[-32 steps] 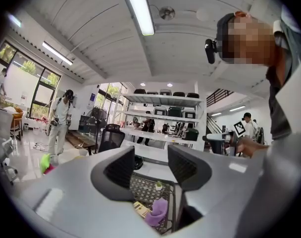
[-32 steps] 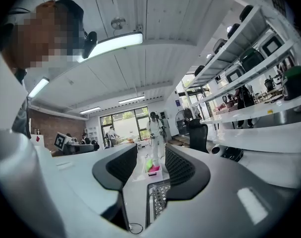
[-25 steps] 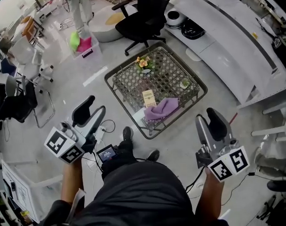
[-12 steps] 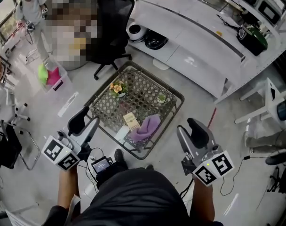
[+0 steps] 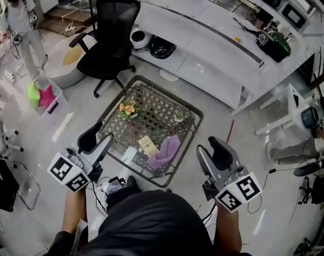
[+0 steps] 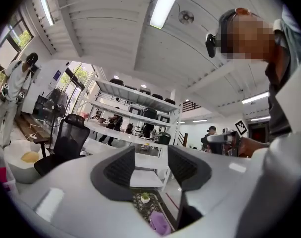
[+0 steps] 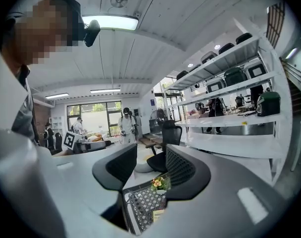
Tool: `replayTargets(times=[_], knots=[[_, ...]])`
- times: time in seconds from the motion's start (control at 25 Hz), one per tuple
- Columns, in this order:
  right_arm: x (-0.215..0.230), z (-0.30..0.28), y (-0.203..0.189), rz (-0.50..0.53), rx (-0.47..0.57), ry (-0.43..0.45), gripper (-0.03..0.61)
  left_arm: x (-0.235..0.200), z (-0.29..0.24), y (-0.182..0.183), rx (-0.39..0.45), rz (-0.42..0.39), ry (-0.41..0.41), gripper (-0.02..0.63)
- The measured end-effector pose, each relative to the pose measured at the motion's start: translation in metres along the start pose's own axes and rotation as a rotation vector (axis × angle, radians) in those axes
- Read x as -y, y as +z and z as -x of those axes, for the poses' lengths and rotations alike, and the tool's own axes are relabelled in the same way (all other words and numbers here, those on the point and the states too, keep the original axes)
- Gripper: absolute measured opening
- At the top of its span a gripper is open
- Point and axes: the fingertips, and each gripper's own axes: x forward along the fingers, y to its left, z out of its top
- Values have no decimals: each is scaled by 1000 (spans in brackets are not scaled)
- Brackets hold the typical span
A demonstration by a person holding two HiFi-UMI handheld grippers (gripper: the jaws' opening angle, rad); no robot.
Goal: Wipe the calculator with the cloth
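From the head view, a person stands over a low lattice-topped table point(image 5: 197, 114) with the left gripper point(image 5: 96, 136) and the right gripper point(image 5: 210, 150) held out level above the floor on either side of the table's near corner, both short of it. The purple cloth point(image 5: 166, 150) lies bunched close to that near corner, and a tan rectangular item that appears to be the calculator point(image 5: 147, 145) sits just beside it, further in from the edge; whether the two touch cannot be told. A pot of flowers point(image 5: 127, 109) stands toward the far-left edge. The wiping has not begun: judged from this, the step in hand is the reach for the cloth, and the next move calls for bringing one gripper down and forward over the near corner with its jaws spread around a fold. In the left gripper view, the left gripper point(image 6: 151, 165) shows its jaws moderately wide with nothing between them; the cloth point(image 6: 160, 224) appears far below the gap, well apart from the pads, on the table point(image 6: 136, 204). In the right gripper view, the right gripper point(image 7: 150, 167) likewise stands open and empty; through its gap the flowers point(image 7: 159, 182) and the lattice top point(image 7: 139, 206) show, with the calculator point(image 7: 158, 215) low in frame, well apart from the jaws.
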Motion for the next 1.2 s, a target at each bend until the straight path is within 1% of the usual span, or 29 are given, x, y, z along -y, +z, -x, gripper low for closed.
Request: replayTargets(times=[0.28,0.44,0.64,0.8,0.96,1.08,1.2], knots=[[-11,-17,-7,-2,-32,-69,167,-23,-8,-5,-12,15,-85,227],[-11,-32,-12,-13,-47,-79,167,-39,-13,-7,-17,24,-93,227],[1,-54,-27,-45,-86,-50,167,-52,-16,-21,-45,60,-46,227],[17,-80,-42,-69,-111,-5,167,-63,-29,-28,-66,56,-11,227],[34,-106,-63,-83,-155,50,167,-69,-32,-29,-64,80,61,227],[46,-125,-83,-108,-194,90,167,-75,-31,-34,-85,89,118,227],[60,-142,-107,-126,-239,110,167,-80,-38,-44,-107,103,150,227]])
